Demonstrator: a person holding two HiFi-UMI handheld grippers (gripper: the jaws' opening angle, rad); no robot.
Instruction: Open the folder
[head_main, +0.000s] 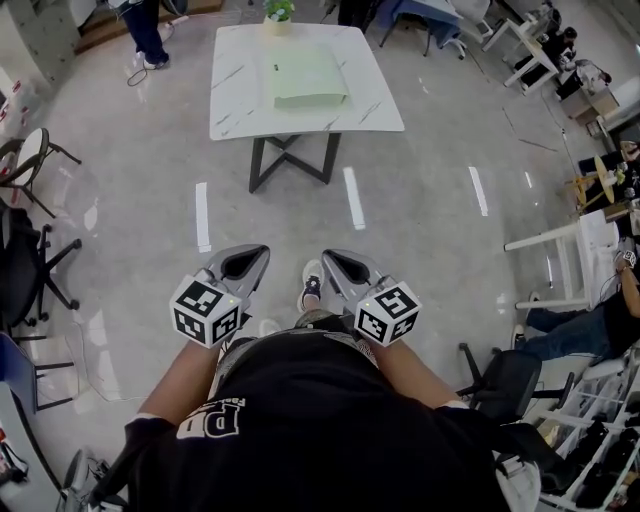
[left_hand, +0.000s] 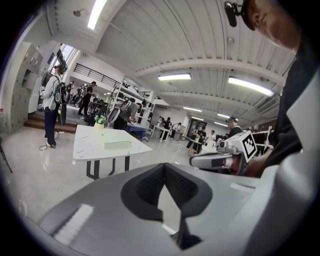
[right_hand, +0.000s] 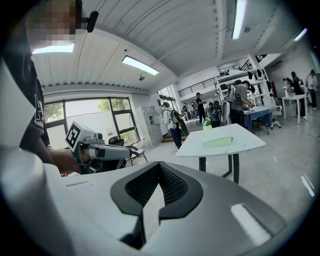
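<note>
A pale green folder (head_main: 308, 76) lies closed on the white marble-top table (head_main: 240, 90), far ahead of me across the floor. I hold both grippers at waist height, well short of the table. My left gripper (head_main: 250, 262) and right gripper (head_main: 340, 265) point forward side by side, both shut with nothing between the jaws. The left gripper view shows its own shut jaws (left_hand: 164, 167), the folder (left_hand: 117, 144) in the distance and the right gripper (left_hand: 215, 161) beside it. In the right gripper view, its jaws (right_hand: 159, 167) are shut below the far-off folder (right_hand: 217, 142).
A small potted plant (head_main: 278, 14) stands at the table's far edge. Chairs (head_main: 30, 160) line the left side; a black office chair (head_main: 500, 385) and a white desk (head_main: 590, 240) are on the right. Several people stand behind the table. Bare shiny floor lies between me and the table.
</note>
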